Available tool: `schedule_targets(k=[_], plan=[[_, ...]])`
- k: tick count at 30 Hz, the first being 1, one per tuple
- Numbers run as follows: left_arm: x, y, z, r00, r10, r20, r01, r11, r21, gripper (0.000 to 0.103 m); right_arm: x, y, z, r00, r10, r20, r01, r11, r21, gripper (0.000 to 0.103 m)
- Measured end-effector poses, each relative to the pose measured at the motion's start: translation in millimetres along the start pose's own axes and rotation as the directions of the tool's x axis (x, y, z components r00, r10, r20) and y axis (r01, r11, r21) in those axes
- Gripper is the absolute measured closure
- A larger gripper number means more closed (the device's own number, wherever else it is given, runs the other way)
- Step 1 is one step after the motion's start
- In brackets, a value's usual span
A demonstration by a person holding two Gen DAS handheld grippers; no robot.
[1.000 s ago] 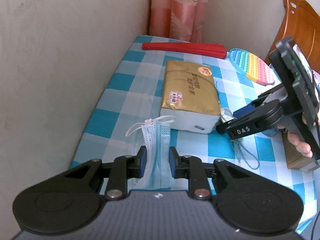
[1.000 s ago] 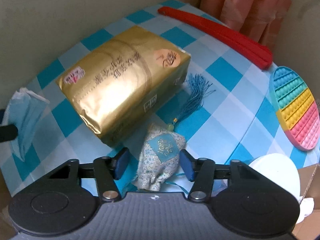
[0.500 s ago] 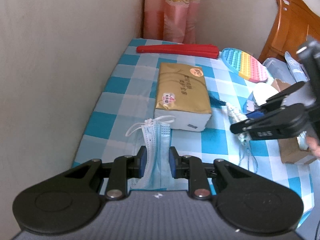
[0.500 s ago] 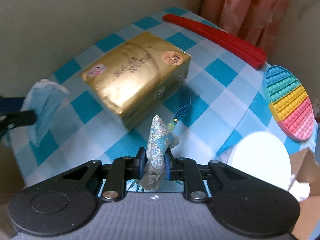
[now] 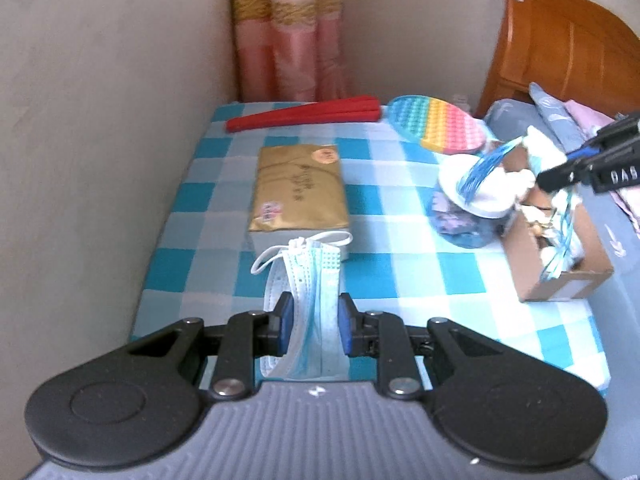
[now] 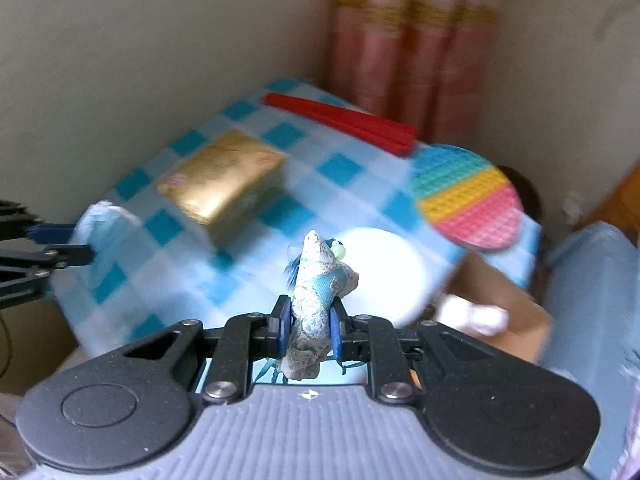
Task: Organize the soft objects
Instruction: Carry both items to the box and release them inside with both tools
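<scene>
Soft, even daylight fills both views, with faint shadows. The right wrist view is smeared by motion blur across the checked surface; fisheye bending curves the walls at the edges.

Both cameras are sitting just behind their own fingers, looking steeply down and forward at a checked tablecloth against a beige wall. The left wrist view is facing along the table toward the pink curtain at top centre. The right wrist view is looking from the table's right side, tilted, and is blurred. Both are sharing the gold tissue pack, the red fan and the rainbow mat; each is also catching the other gripper at its frame edge.
</scene>
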State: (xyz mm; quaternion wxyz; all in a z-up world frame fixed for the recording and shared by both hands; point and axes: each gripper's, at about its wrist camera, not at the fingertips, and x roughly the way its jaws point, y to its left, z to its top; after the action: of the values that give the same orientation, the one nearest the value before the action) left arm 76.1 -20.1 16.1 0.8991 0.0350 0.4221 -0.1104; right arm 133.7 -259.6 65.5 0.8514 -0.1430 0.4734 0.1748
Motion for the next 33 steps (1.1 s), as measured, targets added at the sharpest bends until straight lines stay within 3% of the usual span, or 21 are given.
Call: schedule_targets(k=[6,15,21,26,31,33], plan=[[-6,-21,5,1.000,-0.024,0.017,0.023,0.999,0.045,0.081,-12,-50,-18,0.992,-0.127,-0.026,0.129,0.988,0.083,0.080],[-5,-45,19,0.998,-0.058,0.018,0.056,0.994,0.092,0.081,33,-102,-32,0.968,-0.219,-0.125,0.238,0.957,0.167,0.078],[0,-66,34,0.996,-0.093,0.013,0.090,0.987,0.132,0.081,55,-115,-35,0.970,-0.193,-0.150,0.219,0.959,0.181,0.046],[10,-88,48,0.988,-0.154,-0.008,0.153,0.975,0.159,0.081,42,-109,-40,0.985,-0.136,-0.110,0.154,0.973,0.172,0.030],[20,-114,66,0.975,-0.221,-0.024,0.222,0.959,0.178,0.081,21,-84,-57,0.995,-0.079,-0.062,0.086,0.989,0.121,0.022],[25,-126,73,0.968,-0.249,-0.035,0.251,0.950,0.185,0.081,12,-72,-68,0.998,-0.056,-0.035,0.059,0.992,0.109,0.013]])
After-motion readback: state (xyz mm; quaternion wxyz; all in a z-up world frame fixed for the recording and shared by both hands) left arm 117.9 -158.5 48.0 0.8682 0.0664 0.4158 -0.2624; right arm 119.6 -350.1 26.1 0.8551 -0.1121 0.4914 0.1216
